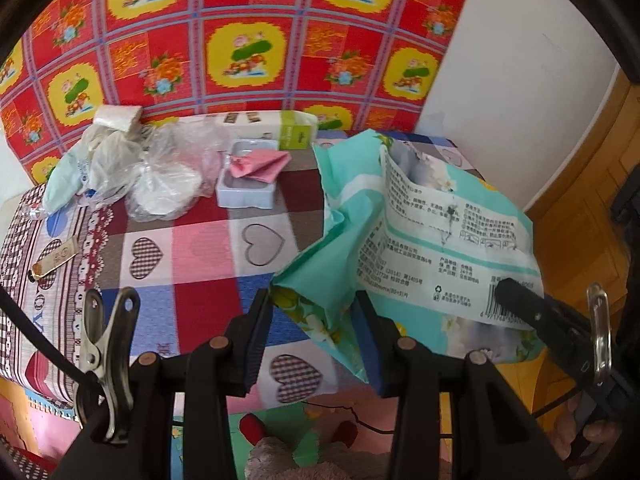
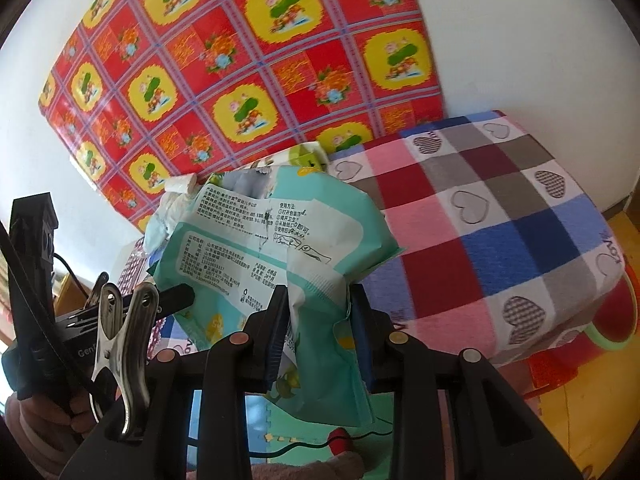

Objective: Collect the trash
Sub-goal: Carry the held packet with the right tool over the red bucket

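- Both grippers clamp one empty wipes bag: the left gripper has narrow jaws pinching a folded teal corner, and the right gripper has narrow jaws pinching the opposite crumpled edge.
- Bag position: held up off the counter, spread between the two grippers over the counter's near edge, printed side toward the cameras.
- Remaining trash sits well apart at the far end of the counter: clear plastic wrap, a white tray with pink paper lying on it, and a carton against the patterned cloth.
- Risk 1: the film is thin and slick; if the hands pull apart, the bag may tear or slip out of one grip.
- Risk 2: if only one gripper releases, the bag is likely to swing down and hide the view from the other gripper's camera.
- Risk 3: the bag mouth looks collapsed; trash pushed toward it may land on the floor.
- Pose: both grippers point steeply downward, side by side. A hand grips the left gripper's handle in the right view.
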Available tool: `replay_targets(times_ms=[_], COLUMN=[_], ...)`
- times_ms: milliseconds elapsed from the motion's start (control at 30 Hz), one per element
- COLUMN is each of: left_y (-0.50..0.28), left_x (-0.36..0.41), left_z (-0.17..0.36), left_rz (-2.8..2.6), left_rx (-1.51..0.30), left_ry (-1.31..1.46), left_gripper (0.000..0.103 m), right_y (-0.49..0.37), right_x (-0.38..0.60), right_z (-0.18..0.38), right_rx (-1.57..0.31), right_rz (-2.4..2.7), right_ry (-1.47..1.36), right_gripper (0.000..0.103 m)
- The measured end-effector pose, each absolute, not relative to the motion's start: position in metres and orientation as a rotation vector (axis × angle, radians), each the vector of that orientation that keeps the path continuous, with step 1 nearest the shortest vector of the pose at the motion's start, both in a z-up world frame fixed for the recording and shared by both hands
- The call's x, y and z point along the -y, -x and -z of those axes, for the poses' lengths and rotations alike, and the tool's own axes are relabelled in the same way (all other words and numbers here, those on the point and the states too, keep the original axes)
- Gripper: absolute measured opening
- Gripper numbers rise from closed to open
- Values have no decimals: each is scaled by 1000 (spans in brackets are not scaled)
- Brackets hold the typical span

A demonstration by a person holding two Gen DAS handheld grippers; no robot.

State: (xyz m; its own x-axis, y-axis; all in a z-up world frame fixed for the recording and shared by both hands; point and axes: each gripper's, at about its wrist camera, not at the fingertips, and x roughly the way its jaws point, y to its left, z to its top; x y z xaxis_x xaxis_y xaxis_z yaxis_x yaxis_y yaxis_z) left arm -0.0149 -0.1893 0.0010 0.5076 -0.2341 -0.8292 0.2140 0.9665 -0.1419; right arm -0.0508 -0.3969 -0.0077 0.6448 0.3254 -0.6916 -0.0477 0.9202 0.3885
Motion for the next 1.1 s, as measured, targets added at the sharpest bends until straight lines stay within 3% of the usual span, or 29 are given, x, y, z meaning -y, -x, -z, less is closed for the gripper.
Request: replay_targets(times_ms=[1100], left_y=[49], left_x=[364], left_z=[-8], left_rz=[401], left_rx=[-978], left_ry=[-60], left_gripper=[43], right_y=[107], right_x=[559], right_z=[10], right_rx=[-807], right_rz=[-113], right_ry=[-416], right_gripper=[31])
